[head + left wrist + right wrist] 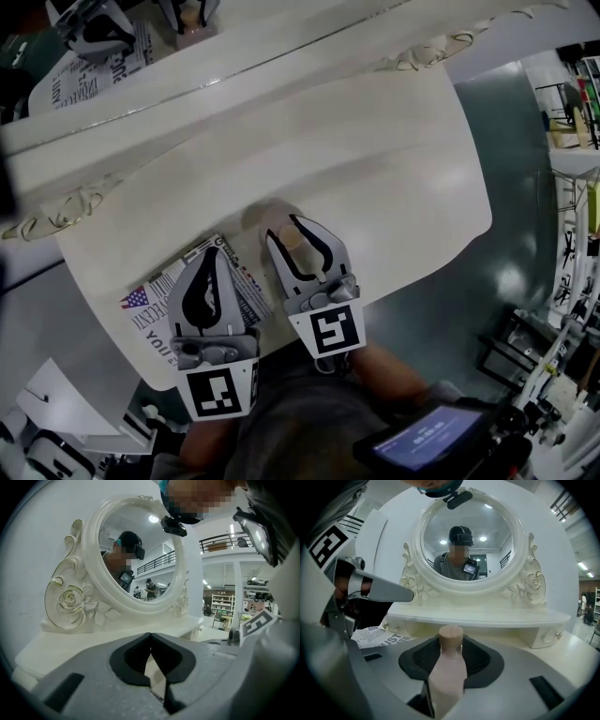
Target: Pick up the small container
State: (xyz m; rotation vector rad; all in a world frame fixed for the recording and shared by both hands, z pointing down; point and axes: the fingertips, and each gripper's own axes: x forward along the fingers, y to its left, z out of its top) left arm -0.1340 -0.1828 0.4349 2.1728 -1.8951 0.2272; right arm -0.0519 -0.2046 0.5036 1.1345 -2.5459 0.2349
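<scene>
The small container (447, 674) is a pale pink bottle with a tan cap, standing upright between the jaws of my right gripper (451, 639). The black pads press on its sides, so the gripper is shut on it. In the head view the bottle (292, 239) shows between that gripper's (286, 225) grey jaws, near the front of the white vanity table (394, 178). My left gripper (214, 249) sits just to the left over a newspaper (150, 323). In the left gripper view its tips (150, 635) meet, and nothing is held.
An ornate white mirror (468, 545) on a raised shelf (487, 618) runs along the table's back and reflects a person. The newspaper (375, 637) lies at the table's front left. The table's curved edge (483, 225) drops to grey floor on the right. A dark screen device (427, 441) hangs below.
</scene>
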